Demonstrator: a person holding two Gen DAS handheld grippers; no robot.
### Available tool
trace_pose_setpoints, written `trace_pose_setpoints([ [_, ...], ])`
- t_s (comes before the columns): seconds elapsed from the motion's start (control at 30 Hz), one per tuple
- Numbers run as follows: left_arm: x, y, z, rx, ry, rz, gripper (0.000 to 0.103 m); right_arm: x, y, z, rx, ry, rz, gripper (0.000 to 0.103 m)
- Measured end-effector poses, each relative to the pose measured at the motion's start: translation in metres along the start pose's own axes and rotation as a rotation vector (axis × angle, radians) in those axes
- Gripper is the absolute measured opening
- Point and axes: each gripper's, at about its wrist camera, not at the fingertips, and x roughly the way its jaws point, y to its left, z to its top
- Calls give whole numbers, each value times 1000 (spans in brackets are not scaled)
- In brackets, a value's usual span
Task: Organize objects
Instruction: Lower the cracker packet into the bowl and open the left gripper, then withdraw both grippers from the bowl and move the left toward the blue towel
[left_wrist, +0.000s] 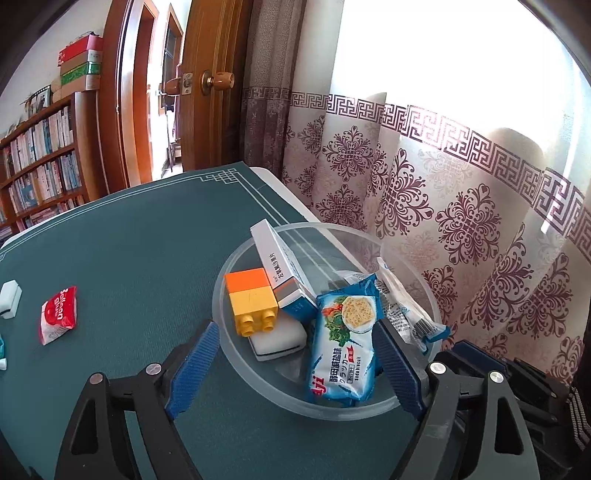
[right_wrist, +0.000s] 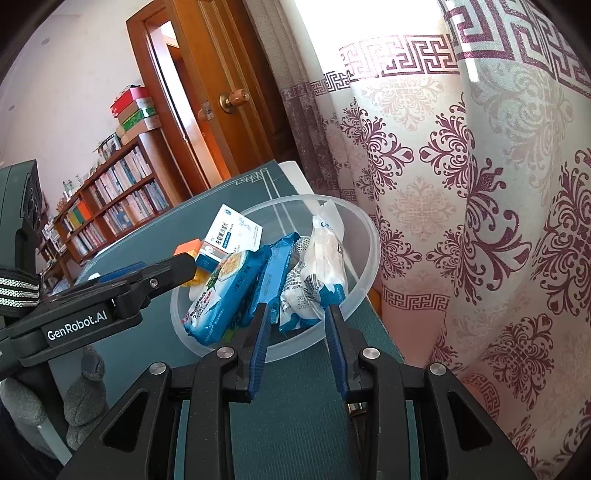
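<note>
A clear plastic bowl (left_wrist: 251, 373) stands near the table's right edge by the curtain. In it lie an orange and yellow block (left_wrist: 251, 295), a white and blue box (left_wrist: 284, 273), a white pad (left_wrist: 280, 339), a blue cracker packet (left_wrist: 343, 347) and a white packet (left_wrist: 399, 302). My left gripper (left_wrist: 297, 325) is open wide, its fingers straddling the bowl's near rim; the cracker packet (right_wrist: 221, 291) leans in the bowl, touched by neither pad. My right gripper (right_wrist: 297, 306) reaches over the rim (right_wrist: 369, 236), its jaws narrow around the lower end of the white packet (right_wrist: 325, 258).
A red and white sachet (left_wrist: 59, 314) and a small white item (left_wrist: 9, 299) lie on the green mat (left_wrist: 147, 258) at the left. The patterned curtain (left_wrist: 480, 221) hangs close behind the bowl. A grey gloved hand (right_wrist: 85, 387) holds the left gripper.
</note>
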Motion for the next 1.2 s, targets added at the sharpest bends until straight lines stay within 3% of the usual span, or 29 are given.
trace_pose_setpoints([
  [0.1, -3, 10, -5, -15, -4, 33, 94, -2, 3, 0, 1, -1, 8, 47],
  [0.37, -14, 42, -18, -53, -11, 107, 96, -10, 25, -3, -44, -12, 30, 47],
  [0.7, -32, 90, -28, -107, -27, 194, 98, -16, 55, -7, -76, -28, 59, 57],
  [0.97, -48, 142, -43, -134, -16, 299, 98, -8, 91, -15, -103, -6, 108, 58],
  [1.07, -54, 162, -46, -139, -15, 341, 98, -4, 103, -17, -103, 3, 134, 65],
  [1.2, -62, 187, -51, -124, -14, 412, 99, 4, 121, -23, -121, 28, 160, 66],
])
